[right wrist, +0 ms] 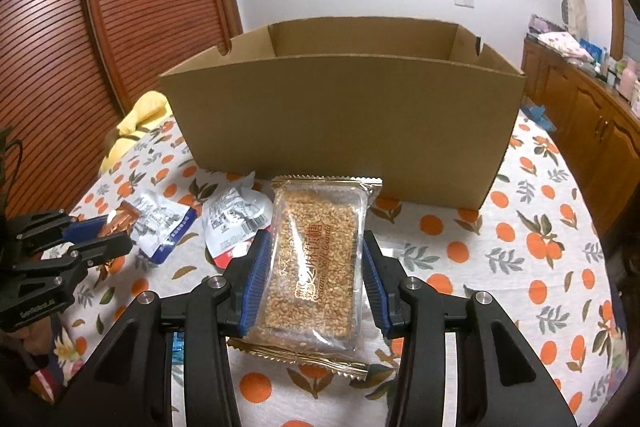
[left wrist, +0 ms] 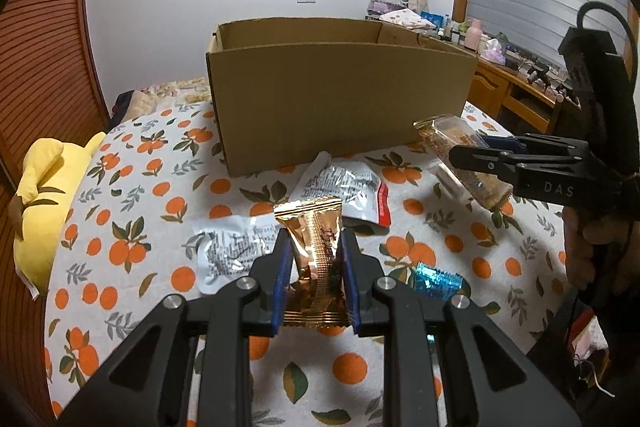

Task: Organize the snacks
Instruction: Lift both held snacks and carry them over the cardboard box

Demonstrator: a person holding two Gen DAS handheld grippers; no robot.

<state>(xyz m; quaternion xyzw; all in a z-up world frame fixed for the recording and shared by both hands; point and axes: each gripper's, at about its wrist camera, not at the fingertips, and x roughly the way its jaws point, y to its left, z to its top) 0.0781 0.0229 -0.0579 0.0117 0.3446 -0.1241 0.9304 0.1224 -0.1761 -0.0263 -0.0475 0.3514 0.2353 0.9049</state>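
The left hand-held gripper (left wrist: 314, 247) is closed on a copper foil snack packet (left wrist: 316, 259), pinched at its middle between the blue pads. The right hand-held gripper (right wrist: 316, 263) is closed on a clear sesame candy pack (right wrist: 316, 263), gripped by both long edges. Both snacks are lifted above the orange-print cloth (right wrist: 520, 227), near the open cardboard box (right wrist: 340, 123), which stands at the far side. Two silver pouches (left wrist: 340, 187) and a blue wrapper (left wrist: 436, 283) lie on the cloth between.

We count one cardboard box (left wrist: 340, 107); two silver pouches (left wrist: 340, 191) (left wrist: 228, 255); one gold packet (left wrist: 316, 259); one sesame candy pack (right wrist: 316, 267); one blue wrapper (left wrist: 436, 281); two grippers (left wrist: 314, 247) (right wrist: 316, 255).
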